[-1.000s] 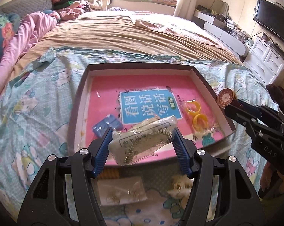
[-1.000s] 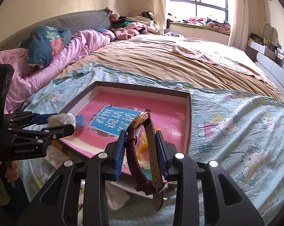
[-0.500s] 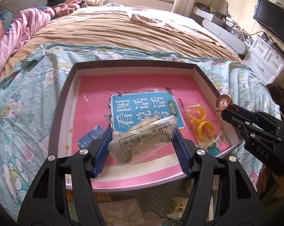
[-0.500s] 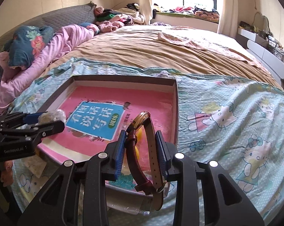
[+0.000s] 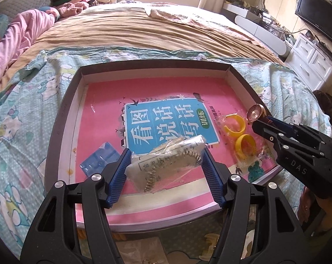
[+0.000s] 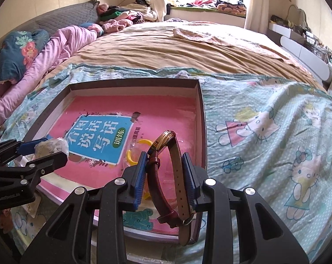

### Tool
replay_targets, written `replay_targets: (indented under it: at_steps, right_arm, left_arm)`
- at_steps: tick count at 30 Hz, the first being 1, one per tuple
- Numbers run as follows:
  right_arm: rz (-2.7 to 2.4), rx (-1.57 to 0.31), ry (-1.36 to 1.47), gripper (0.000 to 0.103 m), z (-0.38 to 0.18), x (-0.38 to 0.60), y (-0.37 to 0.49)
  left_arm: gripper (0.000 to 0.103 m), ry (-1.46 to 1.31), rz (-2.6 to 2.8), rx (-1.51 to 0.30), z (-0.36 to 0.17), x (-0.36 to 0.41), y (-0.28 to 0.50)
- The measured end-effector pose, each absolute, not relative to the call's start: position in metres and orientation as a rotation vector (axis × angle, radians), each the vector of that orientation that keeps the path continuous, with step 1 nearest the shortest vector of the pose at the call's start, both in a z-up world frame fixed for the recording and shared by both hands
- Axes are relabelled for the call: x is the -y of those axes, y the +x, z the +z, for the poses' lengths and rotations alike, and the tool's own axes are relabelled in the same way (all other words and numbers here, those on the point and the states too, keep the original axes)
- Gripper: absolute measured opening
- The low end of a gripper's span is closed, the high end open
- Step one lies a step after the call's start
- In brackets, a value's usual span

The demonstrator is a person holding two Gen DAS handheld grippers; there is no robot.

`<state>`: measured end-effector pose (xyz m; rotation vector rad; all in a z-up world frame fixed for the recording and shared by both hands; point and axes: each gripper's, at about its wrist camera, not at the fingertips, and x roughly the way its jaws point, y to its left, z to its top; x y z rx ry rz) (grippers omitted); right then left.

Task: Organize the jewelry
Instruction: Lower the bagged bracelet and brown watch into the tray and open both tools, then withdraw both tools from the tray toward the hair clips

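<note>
A shallow dark-rimmed box [image 5: 62, 114] with a pink printed bottom lies on the bed. My left gripper [image 5: 166, 165] is shut on a clear bag holding a silver chain bracelet [image 5: 166, 162], above the box's near part. My right gripper [image 6: 166, 171] is shut on a brown leather-strap watch [image 6: 166, 171], held over the box's near right corner; its gold face [image 5: 255, 113] shows in the left wrist view. In the box lie a bag with two yellow bangles [image 5: 240, 136] and a small blue bag [image 5: 99, 156].
The box [image 6: 201, 118] sits on a Hello Kitty sheet [image 6: 276, 143] over a tan blanket. More small jewelry bags [image 5: 141, 250] lie on the sheet in front of the box. Pink bedding and pillows lie to the left, a white dresser and TV to the right.
Both grippers have moved forward over the box with their loads still held. The box now fills more of both views.
</note>
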<state>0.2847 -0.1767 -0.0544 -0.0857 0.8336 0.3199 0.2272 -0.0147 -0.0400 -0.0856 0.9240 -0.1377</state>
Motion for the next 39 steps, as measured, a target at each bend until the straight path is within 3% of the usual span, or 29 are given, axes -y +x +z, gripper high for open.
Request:
replay_targets:
  at_steps: [4,8,10,15,23,27,39]
  right_arm:
    - [0.319,-0.819,-0.078,0.036,-0.052,0.178,0.281]
    - [0.317,-0.788,-0.082,0.055,-0.045,0.179,0.276]
    - [0.316,-0.761,-0.081,0.071,-0.040,0.180,0.272]
    - [0.313,-0.716,-0.088,0.085,-0.028,0.181,0.260]
    - [0.326,-0.704,-0.072,0.090,-0.019,0.186,0.247]
    - [0.324,-0.698,-0.060,0.091,-0.014,0.190,0.243]
    - [0.327,-0.680,-0.039,0.093,-0.002,0.196,0.233]
  left_arm:
    - [0.056,-0.083,-0.140,-0.914,-0.038,0.014,0.226]
    - [0.056,-0.086,-0.139,-0.912,-0.037,0.013,0.227]
    - [0.056,-0.088,-0.139,-0.911,-0.037,0.013,0.227]
    - [0.061,-0.091,-0.135,-0.909,-0.035,0.012,0.226]
    - [0.075,-0.102,-0.129,-0.902,-0.028,0.008,0.221]
    - [0.088,-0.110,-0.122,-0.896,-0.021,0.005,0.219]
    - [0.093,-0.160,-0.090,-0.873,-0.001,-0.017,0.210]
